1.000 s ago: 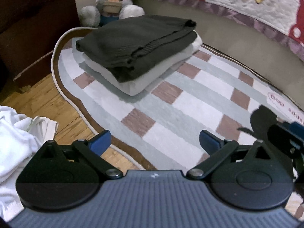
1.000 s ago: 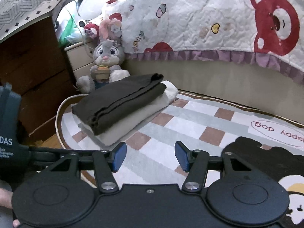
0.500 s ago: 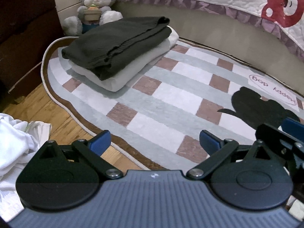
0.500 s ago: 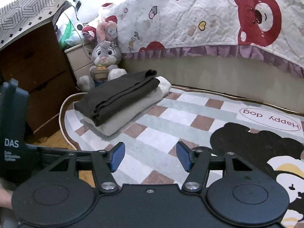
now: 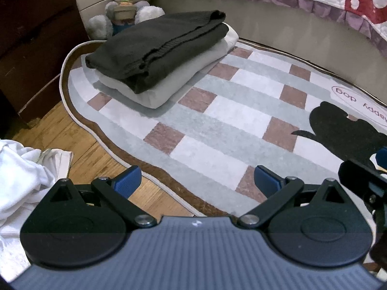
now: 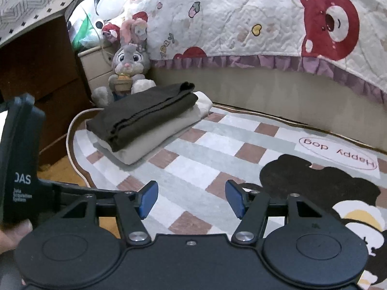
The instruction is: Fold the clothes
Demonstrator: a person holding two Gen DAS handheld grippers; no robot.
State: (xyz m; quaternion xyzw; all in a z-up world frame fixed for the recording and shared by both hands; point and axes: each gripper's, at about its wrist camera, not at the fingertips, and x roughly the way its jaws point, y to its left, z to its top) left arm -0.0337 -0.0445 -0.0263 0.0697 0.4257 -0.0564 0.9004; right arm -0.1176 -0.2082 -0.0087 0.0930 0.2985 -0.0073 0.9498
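Left wrist: both tools apart, ribbed dark knit folded atop smooth cream garment.

The white clothes at the lower left of the left wrist view are cut off by the frame edge and partly covered by the left claw's body. The cream garment is mostly hidden under the dark folded garment; only its edges show. The plush rabbit's ears are cropped by the top edge, and its lower body sits behind the stack. In the right wrist view, the printed label is partly cut off; its small lines are unreadable. A hand shows only as a sliver at the left edge.
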